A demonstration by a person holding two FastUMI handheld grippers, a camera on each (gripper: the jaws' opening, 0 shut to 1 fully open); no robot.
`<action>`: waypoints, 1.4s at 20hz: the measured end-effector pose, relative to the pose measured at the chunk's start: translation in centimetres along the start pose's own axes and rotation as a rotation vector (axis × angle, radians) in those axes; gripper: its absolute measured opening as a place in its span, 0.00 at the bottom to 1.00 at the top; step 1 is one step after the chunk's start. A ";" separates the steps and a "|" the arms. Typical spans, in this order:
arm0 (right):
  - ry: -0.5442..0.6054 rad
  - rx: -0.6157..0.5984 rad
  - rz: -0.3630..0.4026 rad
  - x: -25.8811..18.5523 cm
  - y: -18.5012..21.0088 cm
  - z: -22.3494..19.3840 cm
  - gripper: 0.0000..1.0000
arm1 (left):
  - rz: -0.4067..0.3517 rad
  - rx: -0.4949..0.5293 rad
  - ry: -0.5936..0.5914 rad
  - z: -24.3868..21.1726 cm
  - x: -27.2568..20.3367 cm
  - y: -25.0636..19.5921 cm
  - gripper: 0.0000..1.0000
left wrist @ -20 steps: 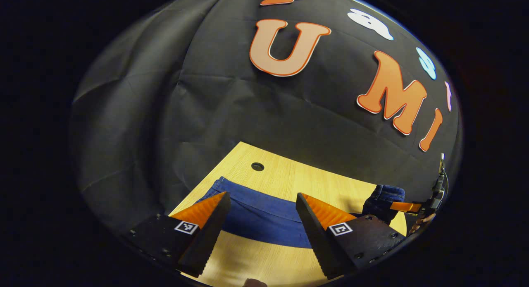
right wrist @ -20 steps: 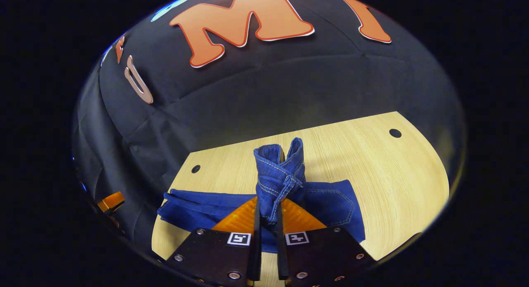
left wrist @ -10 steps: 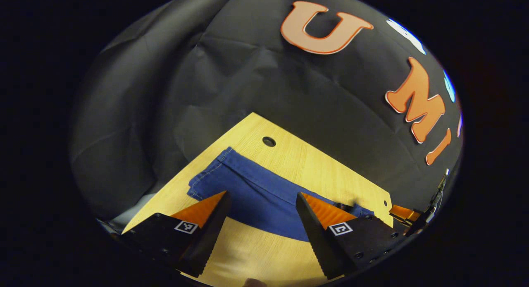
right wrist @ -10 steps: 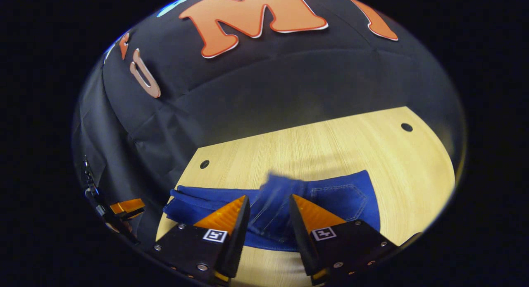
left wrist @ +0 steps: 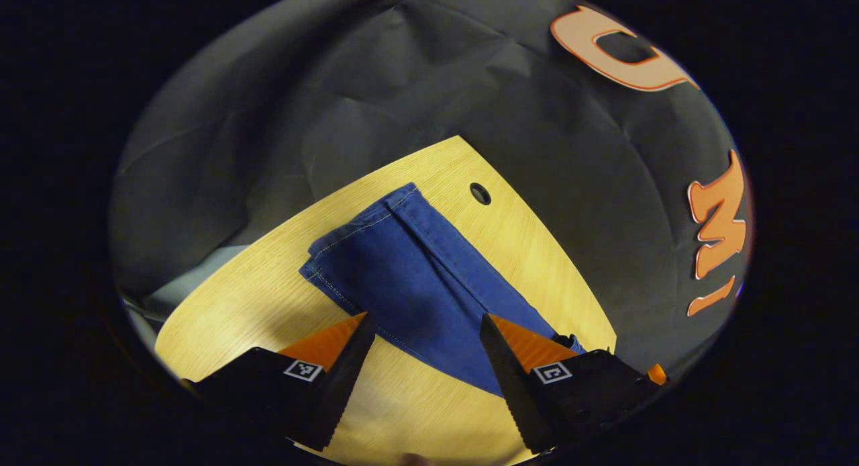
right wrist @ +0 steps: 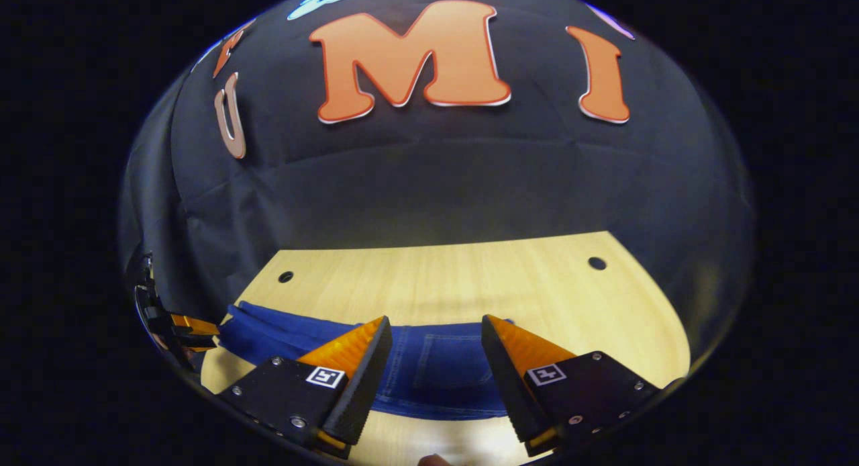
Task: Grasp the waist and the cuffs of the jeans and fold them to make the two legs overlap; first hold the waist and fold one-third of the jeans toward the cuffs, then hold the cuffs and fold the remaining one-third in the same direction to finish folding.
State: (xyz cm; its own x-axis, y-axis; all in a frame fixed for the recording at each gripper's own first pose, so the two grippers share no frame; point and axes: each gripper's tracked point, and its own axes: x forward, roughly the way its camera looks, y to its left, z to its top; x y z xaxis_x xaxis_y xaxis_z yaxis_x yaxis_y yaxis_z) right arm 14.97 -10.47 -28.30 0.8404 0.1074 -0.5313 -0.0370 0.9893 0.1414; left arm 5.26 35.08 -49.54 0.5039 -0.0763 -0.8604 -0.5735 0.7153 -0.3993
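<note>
We hold our left gripper (left wrist: 424, 332) spread above the jeans (left wrist: 409, 278) on the table (left wrist: 241, 305). Our right gripper (right wrist: 435, 333) hovers spread too, gripping nothing.

Jeans (left wrist: 409, 278) lie flat on the table (left wrist: 268, 298) (near its back edge)

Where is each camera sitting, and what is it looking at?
Left gripper view: rides on the left gripper, looking forward and down at the cuff end of the jeans on the table; its own two fingers show, spread open.
Right gripper view: rides on the right gripper, looking across the table at the pocket end of the jeans; its own open fingers show, with the left gripper far off.
Both see the jeans, table and booth wall.
</note>
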 end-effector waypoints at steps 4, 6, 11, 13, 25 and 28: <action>-0.057 0.023 -0.105 -2.5 -4.9 2.1 0.86 | -0.008 -0.116 0.042 -0.4 1.9 1.9 0.98; -0.083 0.025 -0.164 -3.7 -7.6 3.0 0.87 | 0.005 -0.153 0.045 -0.4 2.5 2.8 0.98; -0.135 0.052 -0.270 -7.3 -12.5 4.8 0.89 | -0.009 -0.227 0.017 1.2 4.0 3.7 0.97; -0.163 0.071 -0.316 -9.2 -14.2 5.4 0.89 | -0.035 -0.234 0.012 1.7 4.3 3.6 0.95; -0.261 0.146 -0.530 -20.6 -20.5 5.9 0.90 | -0.155 -0.430 -0.062 2.9 7.9 2.6 0.28; -0.280 0.125 -0.544 -22.2 -20.8 6.2 0.90 | -0.180 -0.333 -0.113 3.0 3.3 1.4 0.02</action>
State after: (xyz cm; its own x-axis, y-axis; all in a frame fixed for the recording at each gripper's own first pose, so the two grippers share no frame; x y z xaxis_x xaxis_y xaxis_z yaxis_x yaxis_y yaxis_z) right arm 0.46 -34.07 -14.27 0.8316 -0.4556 -0.3177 0.4857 0.8739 0.0183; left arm 8.05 37.95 -51.94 0.6729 -0.0896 -0.7343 -0.6381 0.4320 -0.6374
